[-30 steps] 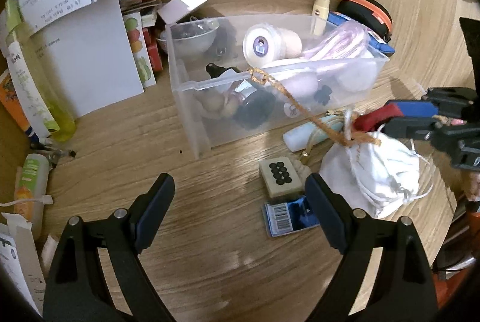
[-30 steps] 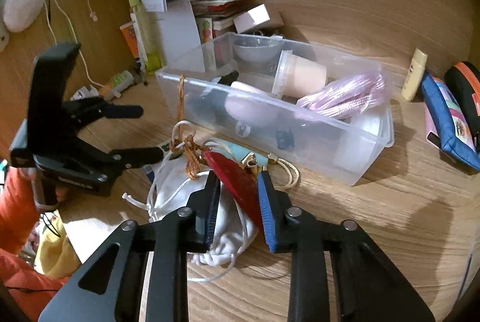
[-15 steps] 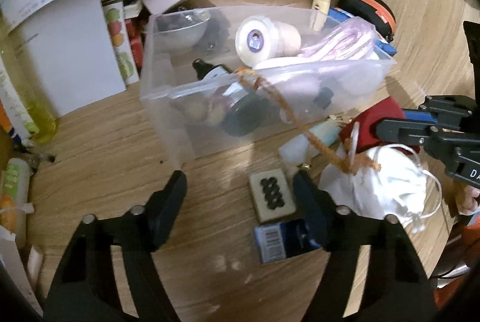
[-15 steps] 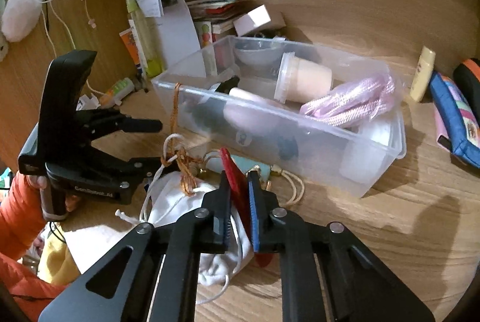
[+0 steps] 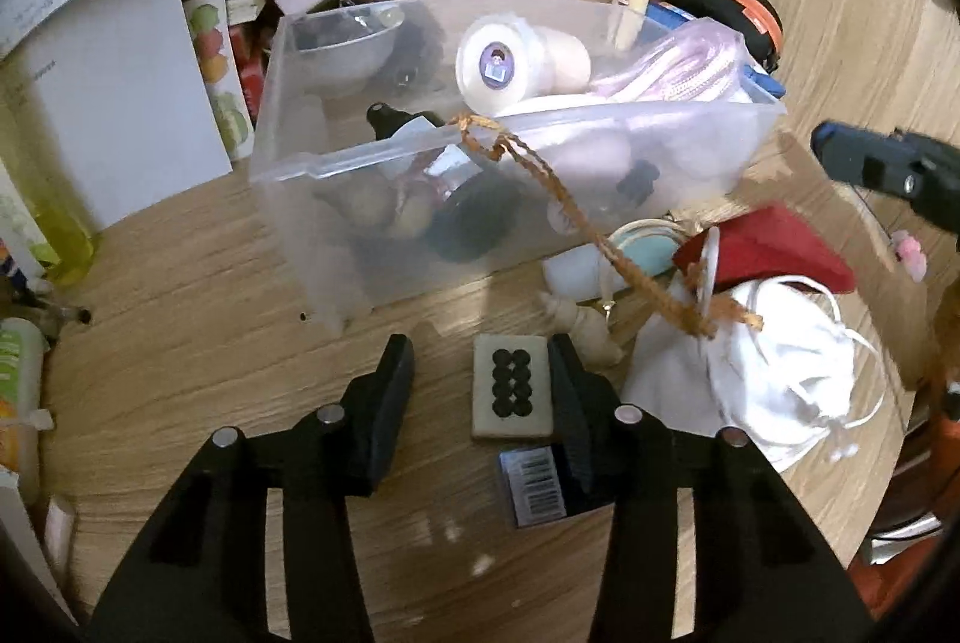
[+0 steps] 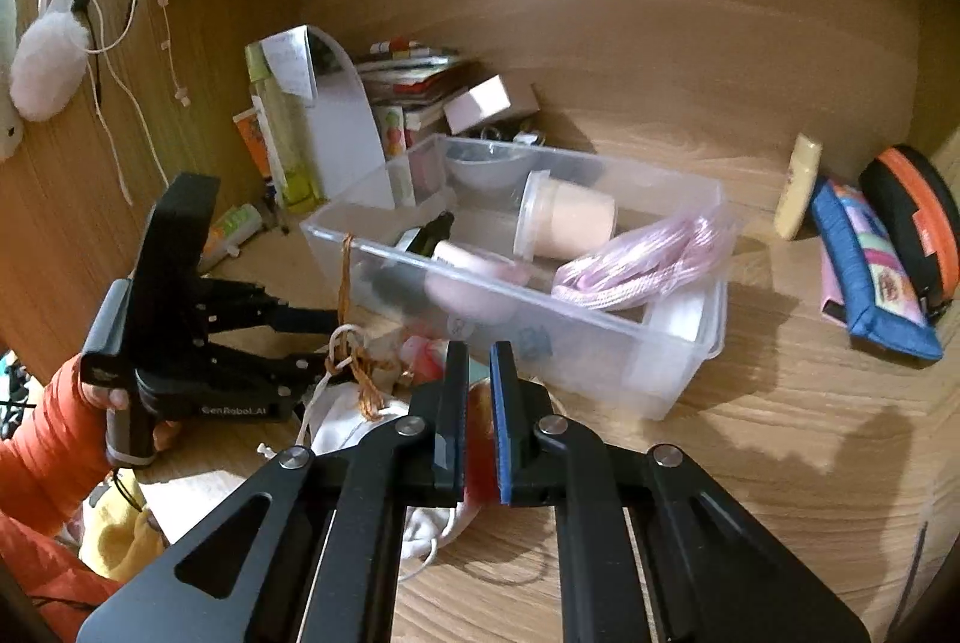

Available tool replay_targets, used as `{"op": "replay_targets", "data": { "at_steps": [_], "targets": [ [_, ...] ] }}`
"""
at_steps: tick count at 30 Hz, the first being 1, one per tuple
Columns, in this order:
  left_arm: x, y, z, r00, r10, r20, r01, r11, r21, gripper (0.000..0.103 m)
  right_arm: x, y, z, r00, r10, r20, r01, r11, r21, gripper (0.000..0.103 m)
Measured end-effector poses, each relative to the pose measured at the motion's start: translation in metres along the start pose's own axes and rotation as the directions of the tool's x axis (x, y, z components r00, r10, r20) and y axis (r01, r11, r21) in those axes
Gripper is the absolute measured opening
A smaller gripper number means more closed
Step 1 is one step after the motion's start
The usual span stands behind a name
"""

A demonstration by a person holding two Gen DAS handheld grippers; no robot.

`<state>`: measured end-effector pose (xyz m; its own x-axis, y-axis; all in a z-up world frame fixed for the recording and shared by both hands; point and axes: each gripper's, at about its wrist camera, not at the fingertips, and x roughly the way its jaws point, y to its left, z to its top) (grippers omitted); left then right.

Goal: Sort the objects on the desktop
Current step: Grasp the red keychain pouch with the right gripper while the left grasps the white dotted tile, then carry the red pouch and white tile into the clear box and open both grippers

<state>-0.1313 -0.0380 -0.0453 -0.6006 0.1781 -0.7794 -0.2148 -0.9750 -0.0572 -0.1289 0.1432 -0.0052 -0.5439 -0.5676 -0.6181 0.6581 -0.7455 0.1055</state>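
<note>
A cream mahjong tile [image 5: 511,394] with black dots lies on the wooden desk between the fingers of my left gripper [image 5: 480,361]. The jaws are closing; the right finger [image 5: 570,403] is beside the tile, and a gap stays on the left. My right gripper [image 6: 480,352] is shut on a flat red charm [image 6: 480,451]. In the left wrist view the red charm [image 5: 762,253] hangs over a white drawstring bag [image 5: 780,373]. Its brown cord [image 5: 576,217] runs up over the rim of a clear plastic bin [image 5: 288,163] holding a cup, a bowl and pink rope.
A barcoded dark card [image 5: 531,487] lies just behind the tile. Books and a white stand [image 6: 342,133] stand left of the bin. A blue pencil case [image 6: 870,271], an orange-black case [image 6: 912,217] and a cream tube [image 6: 798,187] lie on the right. An orange sleeve [image 6: 42,439] holds the left gripper.
The left jaws have narrowed around the mahjong tile and come in closer to it. The right jaws have closed flat on the red charm and lifted it a little.
</note>
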Motion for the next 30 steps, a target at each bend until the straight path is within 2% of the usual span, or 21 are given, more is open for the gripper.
{"op": "replay_targets", "data": {
  "at_steps": [1,3,6,9,11,15,18,20,21,23,24,25,30],
  "targets": [
    [0.0,-0.001,0.0,1.0,0.007,0.001,-0.007,1.0,0.003,0.041,-0.001,0.0,0.001,1.0,-0.002,0.004,0.002,1.0,0.0,0.006],
    [-0.001,-0.002,0.0,1.0,0.013,0.002,-0.013,1.0,0.01,0.024,-0.002,0.001,0.002,1.0,-0.002,0.013,0.002,1.0,0.002,0.006],
    [-0.002,-0.001,0.0,1.0,0.01,0.004,-0.01,1.0,0.008,0.024,0.001,0.005,0.003,1.0,-0.002,-0.01,0.002,1.0,-0.014,0.006],
    [-0.003,0.002,-0.001,1.0,0.01,0.01,-0.01,1.0,-0.006,0.024,0.005,0.006,0.0,0.998,0.038,-0.053,-0.037,0.999,0.012,0.007],
    [-0.005,0.005,-0.003,1.0,0.002,0.019,-0.001,1.0,-0.023,0.024,0.005,0.008,-0.002,0.997,0.053,-0.059,-0.052,0.998,0.02,0.011],
    [-0.009,0.013,-0.006,0.999,-0.019,0.04,0.021,0.998,-0.061,0.024,0.005,0.021,-0.007,0.997,0.053,-0.061,-0.055,0.998,-0.023,0.036],
    [-0.013,0.018,-0.008,0.998,-0.029,0.061,0.034,0.996,-0.082,0.024,0.008,0.033,-0.008,0.998,0.035,-0.051,-0.039,0.996,-0.075,0.036],
    [-0.015,0.019,-0.009,0.997,-0.033,0.072,0.04,0.995,-0.091,0.024,0.017,0.04,-0.008,0.997,0.019,-0.076,-0.027,0.994,-0.104,0.036],
    [-0.016,0.019,-0.009,0.996,-0.034,0.08,0.042,0.995,-0.094,0.024,0.023,0.042,-0.008,0.996,0.01,-0.093,-0.021,0.993,-0.118,0.036],
    [-0.018,0.019,-0.01,0.995,-0.038,0.091,0.046,0.994,-0.096,0.024,0.037,0.045,-0.01,0.992,-0.038,-0.121,0.02,0.989,-0.143,0.026],
    [-0.019,0.02,-0.01,0.994,-0.037,0.099,0.047,0.994,-0.098,0.024,0.043,0.044,-0.01,0.989,-0.048,-0.137,0.028,0.989,-0.147,0.012],
    [-0.02,0.019,-0.01,0.994,-0.036,0.106,0.047,0.994,-0.099,0.024,0.049,0.04,-0.01,0.987,-0.054,-0.154,0.034,0.991,-0.129,0.008],
    [-0.023,0.019,-0.011,0.992,-0.042,0.122,0.054,0.994,-0.097,0.024,0.038,0.017,-0.001,0.995,-0.023,-0.101,0.023,1.0,-0.002,0.005]
  ]
}}
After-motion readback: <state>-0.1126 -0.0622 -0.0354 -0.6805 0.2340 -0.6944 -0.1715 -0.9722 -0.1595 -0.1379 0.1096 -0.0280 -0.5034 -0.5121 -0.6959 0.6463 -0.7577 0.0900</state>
